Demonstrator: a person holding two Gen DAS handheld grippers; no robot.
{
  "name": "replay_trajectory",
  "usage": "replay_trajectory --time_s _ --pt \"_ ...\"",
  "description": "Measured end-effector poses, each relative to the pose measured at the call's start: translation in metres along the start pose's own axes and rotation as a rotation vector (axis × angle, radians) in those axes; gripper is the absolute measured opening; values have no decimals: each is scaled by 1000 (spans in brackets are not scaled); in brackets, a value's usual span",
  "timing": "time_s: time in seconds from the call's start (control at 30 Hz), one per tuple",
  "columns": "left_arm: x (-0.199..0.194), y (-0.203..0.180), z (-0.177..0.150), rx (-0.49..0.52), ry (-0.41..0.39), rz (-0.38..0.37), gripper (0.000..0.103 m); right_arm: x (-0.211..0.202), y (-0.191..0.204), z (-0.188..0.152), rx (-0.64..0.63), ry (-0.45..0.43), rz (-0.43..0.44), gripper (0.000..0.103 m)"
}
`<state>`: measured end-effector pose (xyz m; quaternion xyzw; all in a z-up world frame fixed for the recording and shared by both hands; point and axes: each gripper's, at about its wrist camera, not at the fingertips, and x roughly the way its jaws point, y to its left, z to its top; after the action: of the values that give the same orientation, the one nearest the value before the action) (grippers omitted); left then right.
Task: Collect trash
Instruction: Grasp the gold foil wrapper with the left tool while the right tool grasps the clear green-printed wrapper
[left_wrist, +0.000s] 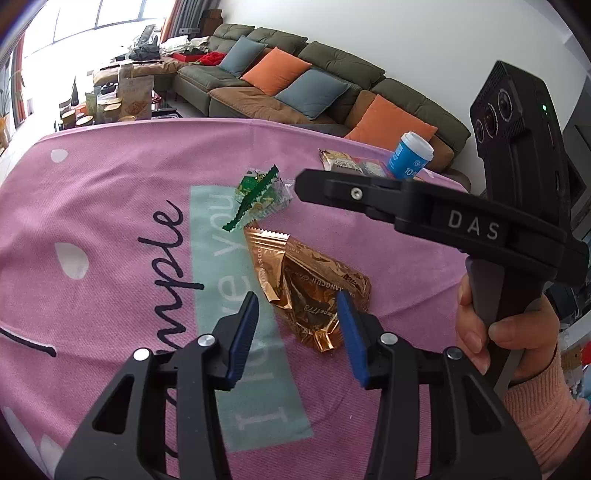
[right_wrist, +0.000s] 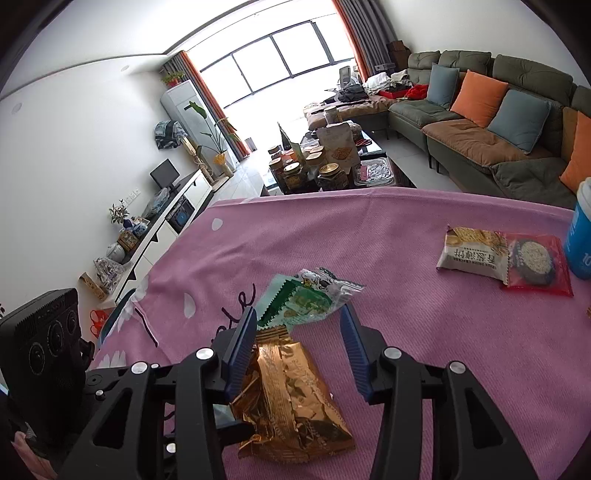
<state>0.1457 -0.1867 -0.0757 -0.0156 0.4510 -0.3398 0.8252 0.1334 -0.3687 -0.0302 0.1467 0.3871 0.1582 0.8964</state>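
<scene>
The left tool (left_wrist: 295, 332) is released, its pads (left_wrist: 352, 341) on both sides of the gold wrapper (left_wrist: 310, 288) at mid surface (left_wrist: 110, 221). The right tool (right_wrist: 299, 354), also released, hovers over it. The pick-up is in hand; next the left must clench, I think.

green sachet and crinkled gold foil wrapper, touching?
Touching. The right wrist view shows the green sachet lower edge overlapping the top of the crinkled gold foil wrapper on the pink cloth; the left wrist view shows their corners meeting.
</scene>
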Motion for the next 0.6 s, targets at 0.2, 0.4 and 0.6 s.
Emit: replay_trajectory --time_s 0.2,0.4,0.6 --pt "10 3 3 -7 19 -13 15 26 5 16 -31 39 -34 48" --pt "10 5 4 -8 15 -19 14 37 1 12 -33 68 -55 33" --pt "9 6 2 -6 6 -20 13 32 -6 6 -7 60 -49 17"
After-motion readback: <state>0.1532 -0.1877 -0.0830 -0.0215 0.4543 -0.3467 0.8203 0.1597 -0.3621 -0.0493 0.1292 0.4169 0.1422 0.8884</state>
